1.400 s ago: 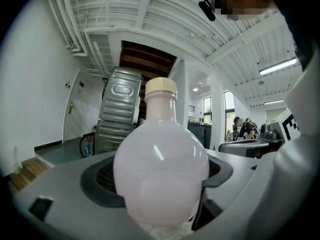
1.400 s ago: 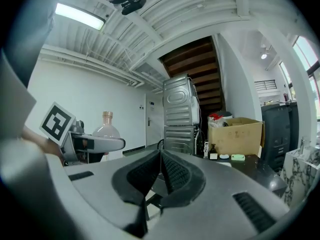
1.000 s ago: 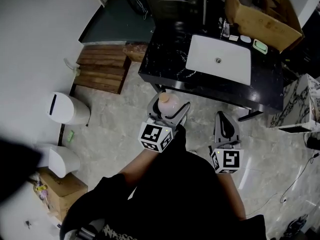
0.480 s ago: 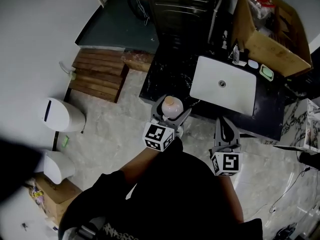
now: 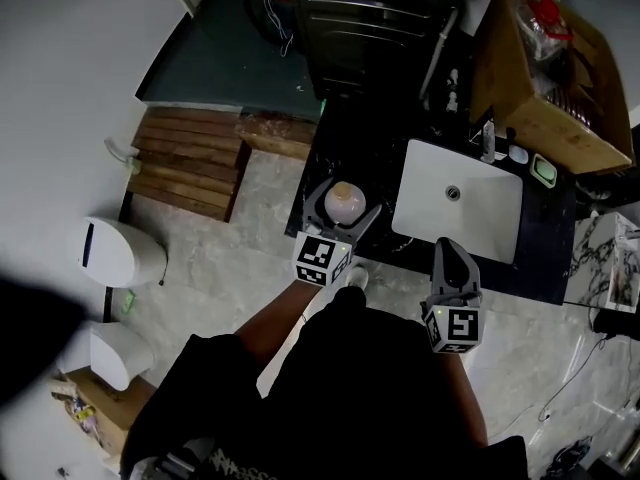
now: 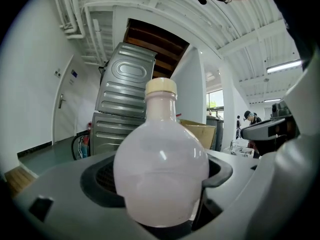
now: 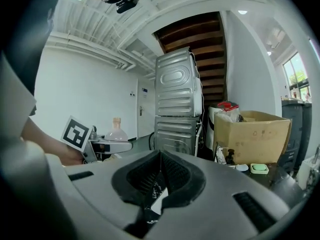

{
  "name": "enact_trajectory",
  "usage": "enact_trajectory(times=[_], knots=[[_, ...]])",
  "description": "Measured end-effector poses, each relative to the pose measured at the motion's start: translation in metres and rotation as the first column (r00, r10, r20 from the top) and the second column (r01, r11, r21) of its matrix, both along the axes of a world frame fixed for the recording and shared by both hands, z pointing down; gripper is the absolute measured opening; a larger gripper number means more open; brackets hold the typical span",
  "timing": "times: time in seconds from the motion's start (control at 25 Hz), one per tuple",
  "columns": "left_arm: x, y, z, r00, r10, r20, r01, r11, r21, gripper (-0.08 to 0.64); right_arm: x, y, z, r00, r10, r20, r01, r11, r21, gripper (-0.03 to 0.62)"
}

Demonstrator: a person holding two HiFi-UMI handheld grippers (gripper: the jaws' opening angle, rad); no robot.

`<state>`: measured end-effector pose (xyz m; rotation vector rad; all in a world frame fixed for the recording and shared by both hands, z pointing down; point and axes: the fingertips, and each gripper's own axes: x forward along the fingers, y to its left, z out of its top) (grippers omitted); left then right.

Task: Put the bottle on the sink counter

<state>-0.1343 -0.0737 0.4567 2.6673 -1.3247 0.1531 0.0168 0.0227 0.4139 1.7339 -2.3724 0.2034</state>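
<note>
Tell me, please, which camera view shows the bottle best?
The left gripper view: the bottle fills the middle, upright, its round pale body and cream cap clear, gripped between the fingers. The head view shows the bottle only from above, small. The right gripper view shows it tiny, far left.

Both forearms reach forward. The left gripper (image 5: 341, 214) clamps a round pale-pink bottle (image 6: 161, 174); the right gripper (image 5: 449, 252) is empty, its jaws pressed together.

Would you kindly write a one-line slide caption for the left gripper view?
Left gripper holding an upright, round pale-pink bottle with a cream cap, stacked grey machines behind it.
</note>
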Motion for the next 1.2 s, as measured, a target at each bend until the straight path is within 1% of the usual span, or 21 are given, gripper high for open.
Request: enact_trajectory(times=[0.12,0.24,0.4,0.52,0.68,0.8,1.0,1.12,1.2], knots=[[-0.002,-0.03,0.011,1.0,0.012,0.007,-0.012,1.0,0.0,0.408,-0.005,-0.014,0.006,1.0,0.015,-0.002,-0.015,1.0,-0.022,0.038],[0.003,-0.052,0.022,1.0,0.024,0.01,-0.024,1.0,-0.015,0.409,-0.004,-0.021,0.01,1.0,0.024,-0.013,-0.025,0.999,-0.043,0.038],[0.018,-0.081,0.035,0.999,0.03,0.016,-0.03,0.999,-0.017,0.408,0.005,-0.032,0.016,0.999,0.042,-0.015,-0.043,0.998,-0.052,0.038],[0.034,-0.095,0.044,0.998,0.034,0.052,-0.033,0.999,-0.011,0.409,0.01,-0.038,0.02,0.999,0.044,-0.001,-0.044,0.997,-0.064,0.038],[0.055,-0.12,0.05,0.998,0.039,0.055,-0.039,0.999,-0.008,0.408,0.014,-0.06,0.022,0.999,0.026,0.045,-0.023,0.997,-0.07,0.038],[0.071,-0.139,0.058,0.997,0.055,0.056,-0.054,0.998,-0.02,0.408,0.02,-0.084,0.023,0.999,0.0,0.039,0.002,0.998,-0.057,0.038],[0.098,-0.173,0.071,0.995,0.093,0.029,-0.091,0.994,-0.063,0.408,0.033,-0.124,0.034,0.998,-0.06,0.011,0.061,0.995,-0.074,0.04],[0.11,-0.188,0.091,0.993,0.104,0.06,-0.098,0.991,-0.095,0.408,0.046,-0.145,0.042,0.998,-0.048,0.043,0.052,0.994,-0.096,0.039],[0.12,-0.201,0.104,0.99,0.1,0.105,-0.089,0.991,-0.101,0.408,0.056,-0.157,0.048,0.998,-0.042,0.053,0.048,0.993,-0.112,0.039]])
